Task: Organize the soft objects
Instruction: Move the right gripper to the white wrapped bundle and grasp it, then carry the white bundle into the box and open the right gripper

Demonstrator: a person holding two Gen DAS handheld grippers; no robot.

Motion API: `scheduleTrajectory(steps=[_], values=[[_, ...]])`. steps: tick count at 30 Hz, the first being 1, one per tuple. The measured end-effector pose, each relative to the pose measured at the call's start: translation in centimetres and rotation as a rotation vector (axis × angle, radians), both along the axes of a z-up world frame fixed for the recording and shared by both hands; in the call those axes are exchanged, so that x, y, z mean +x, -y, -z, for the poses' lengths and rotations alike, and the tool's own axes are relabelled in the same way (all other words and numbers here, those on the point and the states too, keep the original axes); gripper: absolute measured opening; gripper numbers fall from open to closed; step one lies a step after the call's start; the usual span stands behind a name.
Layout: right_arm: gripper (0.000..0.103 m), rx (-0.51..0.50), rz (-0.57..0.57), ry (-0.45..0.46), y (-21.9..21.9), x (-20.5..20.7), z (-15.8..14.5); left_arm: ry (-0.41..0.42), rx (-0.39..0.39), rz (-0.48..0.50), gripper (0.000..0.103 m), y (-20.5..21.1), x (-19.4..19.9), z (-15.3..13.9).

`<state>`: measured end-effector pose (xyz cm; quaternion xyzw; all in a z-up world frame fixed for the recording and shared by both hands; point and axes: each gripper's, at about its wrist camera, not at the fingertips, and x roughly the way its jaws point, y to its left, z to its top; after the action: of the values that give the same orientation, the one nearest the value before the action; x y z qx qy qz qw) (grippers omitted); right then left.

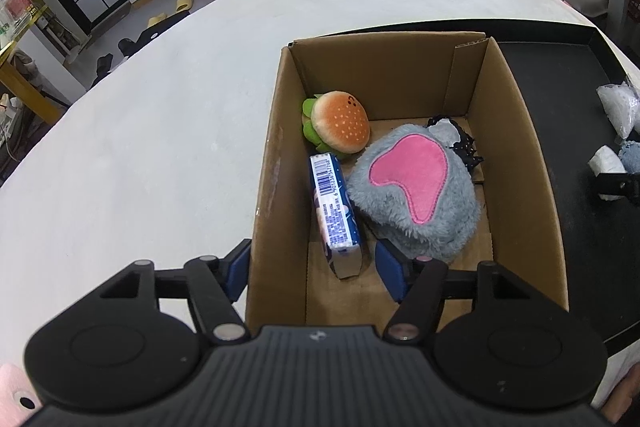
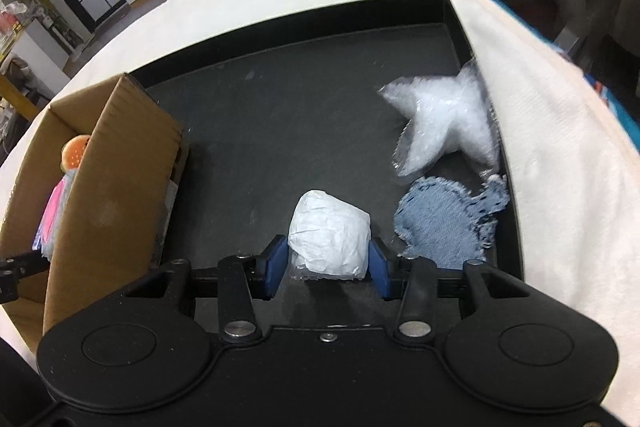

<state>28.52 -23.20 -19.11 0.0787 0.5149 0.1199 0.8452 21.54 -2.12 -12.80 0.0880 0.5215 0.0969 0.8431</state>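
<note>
A cardboard box [image 1: 516, 155] holds a burger plush [image 1: 340, 127], a grey plush with a pink patch [image 1: 416, 195] and a blue tissue pack [image 1: 334, 211]. My left gripper [image 1: 316, 269] is open at the box's near end. One of its fingers is outside the left wall, the other inside beside the grey plush. In the black tray [image 2: 280, 115] my right gripper [image 2: 328, 263] has its blue pads against both sides of a white wrapped bundle [image 2: 328, 231]. A white star-shaped cushion in clear wrap [image 2: 444, 123] and a frayed blue denim piece [image 2: 444, 223] lie to its right.
Box and tray sit side by side on a white-covered surface [image 1: 160, 127]; the box [image 2: 112, 187] is just left of the right gripper. A black lace scrap [image 1: 464, 143] lies at the box's back. Beyond the surface's far edge are floor, slippers and a grey table with toys.
</note>
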Motion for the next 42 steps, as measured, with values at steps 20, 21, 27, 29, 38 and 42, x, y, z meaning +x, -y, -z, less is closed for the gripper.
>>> scheduleTrajectory(steps=[20, 21, 27, 29, 38, 42], values=[[0.043, -0.006, -0.122, 0.117, -3.7, -0.6, -6.4, 0.032, -0.047, -0.018, 0.064, -1.9, -0.8, -1.1], [0.043, -0.008, -0.128, 0.121, -4.0, -0.6, -6.8, 0.032, -0.051, -0.015, 0.064, -2.0, -0.8, -1.0], [0.043, -0.015, -0.158, 0.147, -5.7, -1.0, -8.9, 0.029, -0.071, -0.016, 0.064, -2.7, -1.2, -0.6], [0.043, -0.018, -0.17, 0.152, -6.3, -1.1, -9.4, 0.032, -0.079, -0.018, 0.064, -3.0, -1.3, -0.5], [0.043, -0.04, -0.216, 0.167, -9.1, -2.0, -10.9, 0.056, -0.13, -0.028, 0.061, -4.1, -1.6, -0.2], [0.043, -0.039, -0.234, 0.162, -10.3, -2.2, -11.4, 0.064, -0.15, -0.024, 0.059, -4.4, -1.7, 0.1]])
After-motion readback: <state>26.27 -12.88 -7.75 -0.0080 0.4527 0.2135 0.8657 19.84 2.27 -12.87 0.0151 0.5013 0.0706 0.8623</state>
